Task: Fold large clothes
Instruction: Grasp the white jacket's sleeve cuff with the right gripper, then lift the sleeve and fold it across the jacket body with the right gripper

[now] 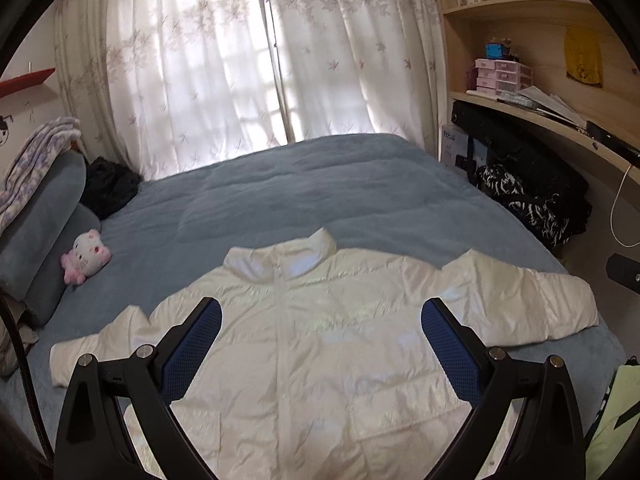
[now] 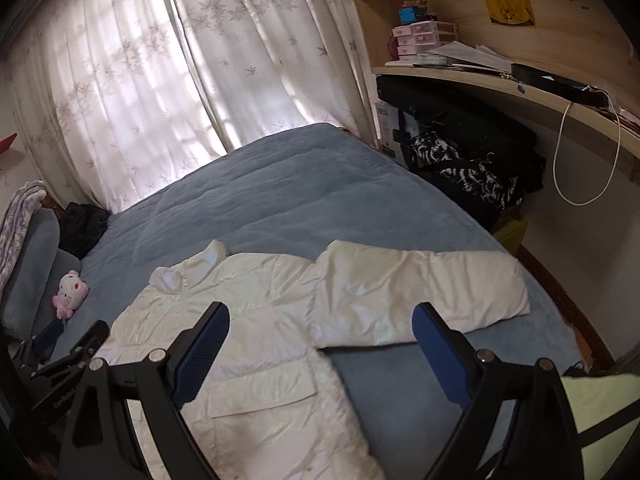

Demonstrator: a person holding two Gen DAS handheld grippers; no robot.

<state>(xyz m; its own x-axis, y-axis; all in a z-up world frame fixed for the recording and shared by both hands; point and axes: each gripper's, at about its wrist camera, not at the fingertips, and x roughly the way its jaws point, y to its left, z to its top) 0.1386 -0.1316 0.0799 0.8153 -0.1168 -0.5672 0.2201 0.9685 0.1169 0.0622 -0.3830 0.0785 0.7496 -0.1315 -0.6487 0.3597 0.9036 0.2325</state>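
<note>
Now my left gripper (image 1: 322,312) and right gripper (image 2: 320,318) hover, fingers apart, empty, over the spread jacket (image 1: 320,340); next I'd grab 1 sleeve (image 2: 420,292).

A white puffy jacket (image 2: 256,320) lies flat on a big blue bed (image 2: 312,184), front side up. Its collar (image 2: 188,268) points to the far side. One sleeve (image 2: 416,292) sticks out to the right and rests on the blanket. The right gripper (image 2: 322,322) is above the jacket with its two black fingers wide apart and nothing between them. The blue pads (image 2: 202,354) face each other. Part of the other gripper (image 2: 64,356) shows at the near left. A small pink and white toy cat (image 2: 70,294) sits on the left by a grey pillow (image 2: 30,268). White curtains (image 2: 192,72) with leaf shapes hang at the far side. A wooden desk (image 2: 516,92) stands on the right.
</note>
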